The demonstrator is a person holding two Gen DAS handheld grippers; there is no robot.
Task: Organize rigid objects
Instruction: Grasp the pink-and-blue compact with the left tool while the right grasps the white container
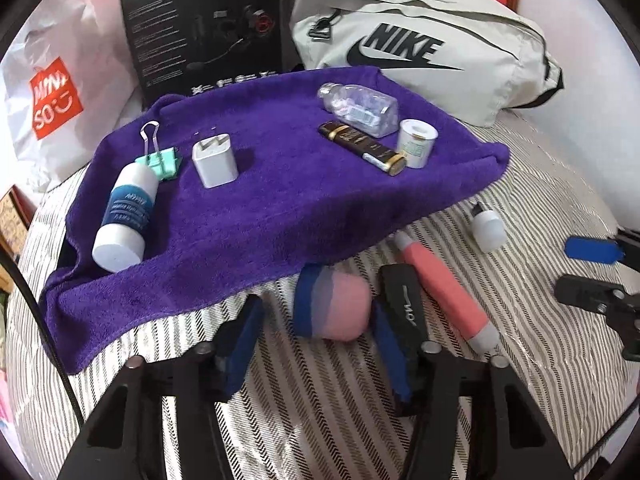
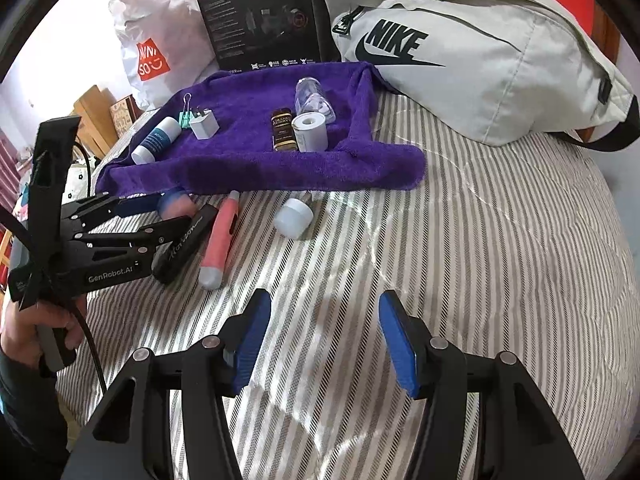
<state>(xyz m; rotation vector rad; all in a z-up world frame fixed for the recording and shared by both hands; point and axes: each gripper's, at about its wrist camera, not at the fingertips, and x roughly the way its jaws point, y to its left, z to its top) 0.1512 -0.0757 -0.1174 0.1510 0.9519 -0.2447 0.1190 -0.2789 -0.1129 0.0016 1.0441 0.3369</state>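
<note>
a: left gripper [image 1: 316, 354]?
b: its jaws straddle the pink-and-blue soft-looking cylinder [image 1: 330, 304] lying on the striped bed cover [image 2: 480, 240]; whether the pads press it yet, i cannot tell.
a: right gripper [image 2: 324, 340]?
b: jaws spread, empty, waiting.
a: the goal?
b: likely the purple towel [image 1: 260, 208], where the white charger cube [image 1: 214, 158] already sits.

**A Striped Bed With Things On It**

The bed with the grey and white striped cover [image 2: 460, 240] holds everything. A fuzzy purple towel [image 2: 248, 152] lies spread on it. Just in front of the towel lie a pink and blue round thing [image 1: 332, 304], a flat black case [image 1: 404, 304], a long pink tube [image 1: 440, 292] and a small white jar [image 2: 295, 217]. A pale grey cloth bag [image 2: 480, 64] sits at the back.
</note>
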